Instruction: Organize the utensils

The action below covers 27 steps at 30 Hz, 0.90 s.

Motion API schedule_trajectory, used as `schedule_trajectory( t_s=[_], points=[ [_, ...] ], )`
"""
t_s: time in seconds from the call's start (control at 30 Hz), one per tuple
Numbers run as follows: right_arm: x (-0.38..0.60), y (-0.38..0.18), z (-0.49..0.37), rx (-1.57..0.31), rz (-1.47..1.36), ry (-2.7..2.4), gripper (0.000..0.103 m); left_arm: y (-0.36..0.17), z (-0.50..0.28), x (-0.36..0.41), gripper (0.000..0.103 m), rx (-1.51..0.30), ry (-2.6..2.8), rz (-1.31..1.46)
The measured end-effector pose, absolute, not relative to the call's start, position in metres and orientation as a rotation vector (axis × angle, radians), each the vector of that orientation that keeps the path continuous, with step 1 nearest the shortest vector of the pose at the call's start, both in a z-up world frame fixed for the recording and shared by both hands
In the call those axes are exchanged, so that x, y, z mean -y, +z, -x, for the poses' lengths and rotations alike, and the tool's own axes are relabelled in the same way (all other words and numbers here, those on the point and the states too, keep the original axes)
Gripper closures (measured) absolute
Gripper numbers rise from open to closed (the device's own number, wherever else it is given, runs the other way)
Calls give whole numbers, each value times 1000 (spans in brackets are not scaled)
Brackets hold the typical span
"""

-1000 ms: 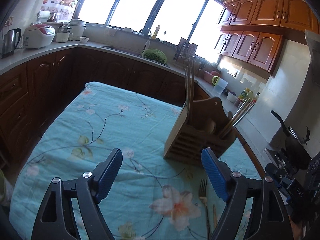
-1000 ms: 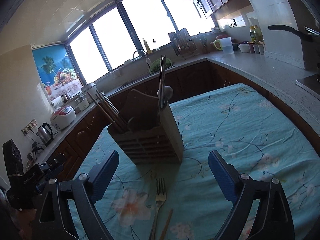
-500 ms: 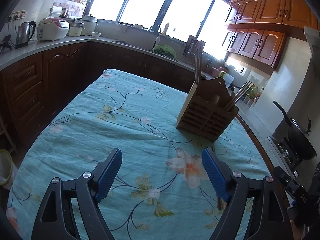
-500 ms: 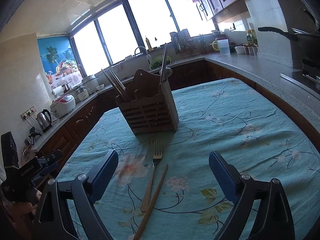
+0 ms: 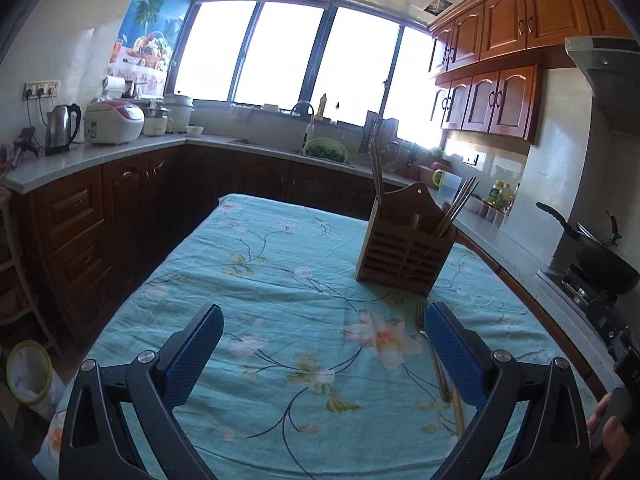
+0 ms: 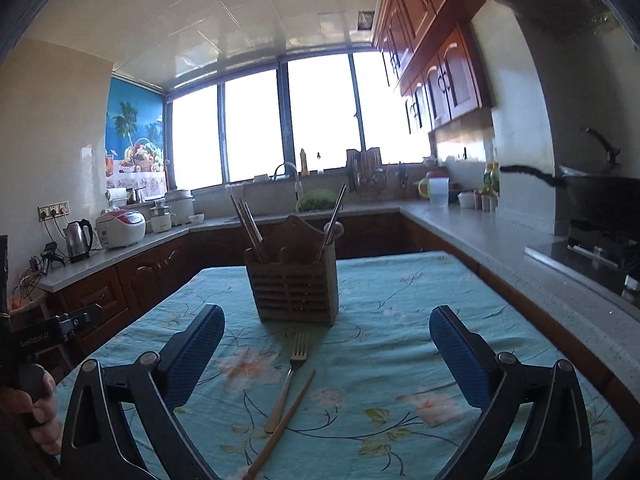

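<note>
Fork and wooden chopstick lie between your right gripper jaws, just before the wooden holder. Both grippers, left included, have just opened wide and hold nothing. Fork looks stiff, thin and slippery; pinch mid-handle.

We look forward along each tool, low over the worktop toward the windows. Both views share the wooden holder, mid-distance; the left sits further left, the right faces it squarely.
</note>
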State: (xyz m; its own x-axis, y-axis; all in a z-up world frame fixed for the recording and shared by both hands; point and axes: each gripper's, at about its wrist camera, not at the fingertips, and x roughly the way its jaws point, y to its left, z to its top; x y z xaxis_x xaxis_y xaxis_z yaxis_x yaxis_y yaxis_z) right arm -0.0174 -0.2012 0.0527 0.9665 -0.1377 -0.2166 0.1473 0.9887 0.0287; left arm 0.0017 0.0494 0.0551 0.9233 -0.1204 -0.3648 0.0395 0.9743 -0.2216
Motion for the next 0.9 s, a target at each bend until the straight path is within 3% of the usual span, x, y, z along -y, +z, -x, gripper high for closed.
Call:
schedule_trajectory(
  t_s=[0.33, 0.9],
  points=[
    [206, 26, 51, -207, -55, -177, 0, 22, 38, -30, 1, -387, -21, 93],
    [211, 3, 57, -260, -62, -193, 0, 13, 40, -29, 1, -387, -4, 37]
  ],
)
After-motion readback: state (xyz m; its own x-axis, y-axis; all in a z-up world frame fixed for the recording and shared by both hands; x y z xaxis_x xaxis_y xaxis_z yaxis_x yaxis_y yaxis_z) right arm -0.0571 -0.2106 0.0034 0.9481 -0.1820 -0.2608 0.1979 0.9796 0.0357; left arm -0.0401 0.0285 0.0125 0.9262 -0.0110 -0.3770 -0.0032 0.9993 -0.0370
